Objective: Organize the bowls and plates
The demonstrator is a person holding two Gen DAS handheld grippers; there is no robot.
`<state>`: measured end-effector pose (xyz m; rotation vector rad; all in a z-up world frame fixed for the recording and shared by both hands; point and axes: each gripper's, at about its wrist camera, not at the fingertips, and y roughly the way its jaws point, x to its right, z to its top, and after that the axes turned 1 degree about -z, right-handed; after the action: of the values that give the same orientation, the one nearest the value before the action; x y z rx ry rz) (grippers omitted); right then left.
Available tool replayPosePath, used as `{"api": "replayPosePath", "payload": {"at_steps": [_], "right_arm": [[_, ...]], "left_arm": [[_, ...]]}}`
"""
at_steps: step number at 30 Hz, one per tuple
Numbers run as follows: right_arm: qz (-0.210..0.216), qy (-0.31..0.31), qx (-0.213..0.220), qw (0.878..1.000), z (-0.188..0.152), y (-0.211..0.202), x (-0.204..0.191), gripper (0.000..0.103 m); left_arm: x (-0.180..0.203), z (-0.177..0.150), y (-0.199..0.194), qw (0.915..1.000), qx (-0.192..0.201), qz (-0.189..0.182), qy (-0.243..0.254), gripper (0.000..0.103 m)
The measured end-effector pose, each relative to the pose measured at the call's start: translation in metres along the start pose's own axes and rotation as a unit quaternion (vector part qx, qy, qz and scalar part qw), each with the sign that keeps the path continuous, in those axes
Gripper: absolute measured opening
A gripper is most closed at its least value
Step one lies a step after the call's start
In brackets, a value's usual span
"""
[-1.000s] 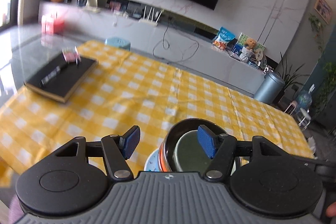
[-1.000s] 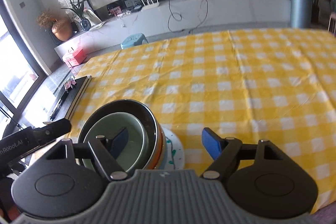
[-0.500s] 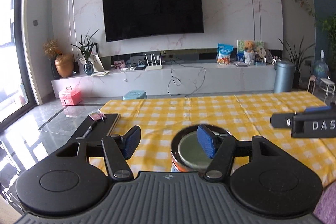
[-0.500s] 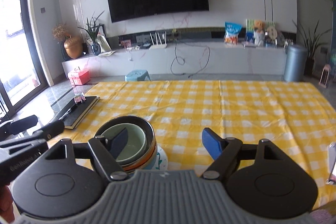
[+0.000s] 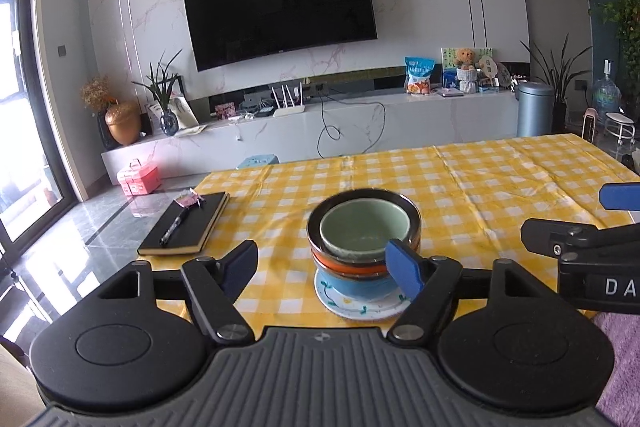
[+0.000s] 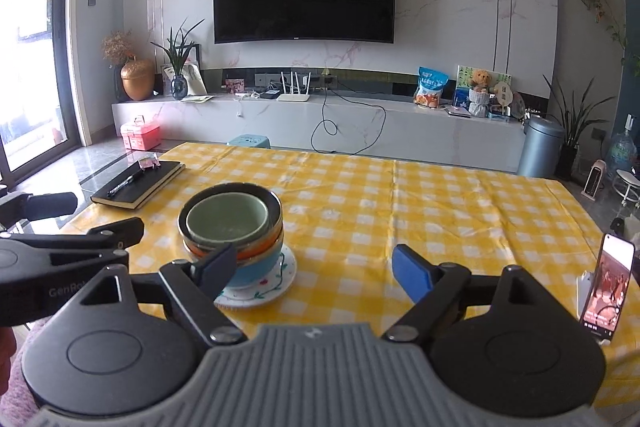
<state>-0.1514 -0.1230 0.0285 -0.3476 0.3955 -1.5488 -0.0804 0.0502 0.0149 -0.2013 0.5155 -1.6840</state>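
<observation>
Nearest you, your left gripper point(image 5: 324, 265) and right gripper point(image 6: 310, 267) both hold their jaws wide apart, gripping nothing. Just past them, at 12 o'clock from the left and 11 o'clock from the right, the bowls point(image 5: 364, 235) sit nested, green inside dark-rimmed, orange, then blue, on a plate point(image 5: 360, 305) on the checked cloth point(image 6: 420, 211). Farther off at 10 o'clock lies a notebook point(image 5: 186, 223) with a pen point(image 5: 174, 225) on top.
</observation>
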Motion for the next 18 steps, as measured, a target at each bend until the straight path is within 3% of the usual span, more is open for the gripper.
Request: {"api": "replayPosePath", "payload": {"at_steps": [11, 18], "right_arm": [[-0.014, 0.034, 0.015, 0.999, -0.028, -0.025, -0.002, 0.091], [-0.013, 0.035, -0.005, 0.999, -0.037, -0.02, -0.002, 0.094]], "left_arm": [[0.001, -0.021, -0.003, 0.9991, -0.031, 0.016, -0.022, 0.088], [-0.001, -0.031, 0.005, 0.9966, -0.074, 0.019, -0.032, 0.088]]}}
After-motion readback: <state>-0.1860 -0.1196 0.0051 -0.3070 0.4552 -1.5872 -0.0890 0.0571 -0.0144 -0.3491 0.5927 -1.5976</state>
